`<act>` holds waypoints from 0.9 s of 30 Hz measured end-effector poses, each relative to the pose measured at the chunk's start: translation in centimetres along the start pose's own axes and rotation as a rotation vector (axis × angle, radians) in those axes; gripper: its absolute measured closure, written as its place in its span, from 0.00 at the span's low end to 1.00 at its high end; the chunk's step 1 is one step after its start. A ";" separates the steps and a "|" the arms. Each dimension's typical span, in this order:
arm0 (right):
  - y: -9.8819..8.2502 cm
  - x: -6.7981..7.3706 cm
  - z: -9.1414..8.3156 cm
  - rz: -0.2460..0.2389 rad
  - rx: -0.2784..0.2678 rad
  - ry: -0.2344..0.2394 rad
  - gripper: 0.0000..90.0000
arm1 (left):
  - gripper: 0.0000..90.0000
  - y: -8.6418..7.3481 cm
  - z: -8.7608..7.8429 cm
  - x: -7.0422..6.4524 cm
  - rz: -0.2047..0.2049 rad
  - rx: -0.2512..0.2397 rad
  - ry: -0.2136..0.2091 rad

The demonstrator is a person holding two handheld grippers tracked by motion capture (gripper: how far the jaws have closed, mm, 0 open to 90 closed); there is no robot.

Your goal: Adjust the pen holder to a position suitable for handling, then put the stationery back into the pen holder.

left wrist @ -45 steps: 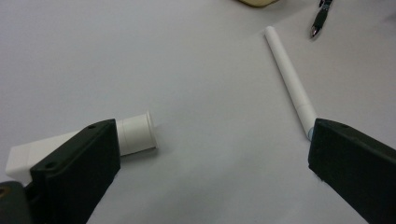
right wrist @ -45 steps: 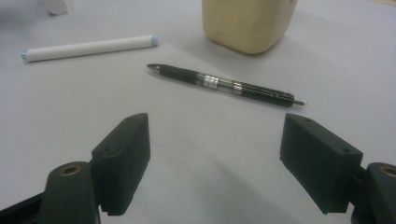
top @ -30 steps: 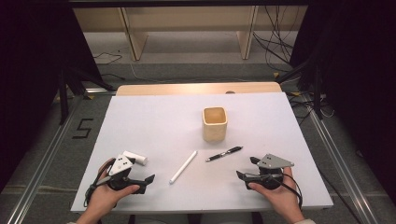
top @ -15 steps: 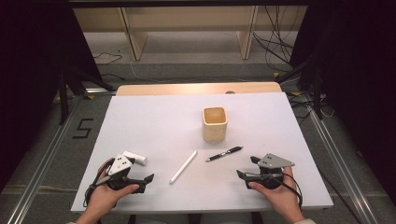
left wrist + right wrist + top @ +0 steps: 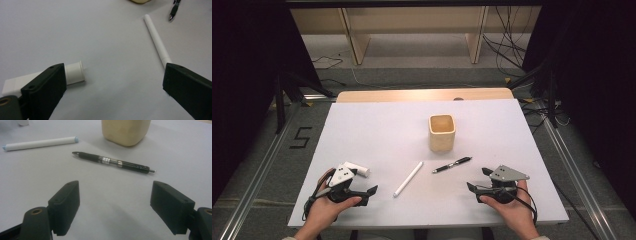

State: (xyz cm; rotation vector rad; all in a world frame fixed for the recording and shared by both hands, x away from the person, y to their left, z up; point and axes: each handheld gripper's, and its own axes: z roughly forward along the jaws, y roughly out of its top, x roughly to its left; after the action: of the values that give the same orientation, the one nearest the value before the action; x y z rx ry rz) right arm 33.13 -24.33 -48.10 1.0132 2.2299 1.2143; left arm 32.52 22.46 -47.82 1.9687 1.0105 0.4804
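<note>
**Pens and cup at rest, both tools released**

Black pen and white pen are laid flat on the tabletop, near the beige cup. Left tool and right tool are held released, jaws apart, nothing grasped. A white cylindrical part is seen beside the left tool.

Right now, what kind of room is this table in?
Probably a lab or recording workspace: a white table on a bare floor, loose cables behind it, and a person holding the left gripper and right gripper.
</note>
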 end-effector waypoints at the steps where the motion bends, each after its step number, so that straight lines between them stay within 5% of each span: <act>1: 0.0 0.0 0.0 0.000 -0.001 0.000 0.27 | 0.05 0.0 0.0 0.0 -0.001 -0.001 0.000; 8: 0.2 -0.5 0.0 0.012 -0.015 -0.014 0.37 | 0.06 0.1 -0.1 0.2 -0.013 -0.017 0.006; 19: 2.8 -2.8 1.8 0.054 0.056 -0.127 0.98 | 0.09 -0.1 0.0 0.2 -0.030 -0.017 0.006; 27: 5.1 -4.2 5.6 0.055 0.143 -0.155 1.00 | 0.10 -0.2 -0.2 0.1 -0.034 -0.022 0.016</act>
State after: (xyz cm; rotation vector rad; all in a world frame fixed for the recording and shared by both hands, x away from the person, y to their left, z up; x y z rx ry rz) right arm 41.59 -22.61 -46.78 1.1887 2.2053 0.9733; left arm 32.36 22.71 -47.93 1.9278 1.0424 0.4874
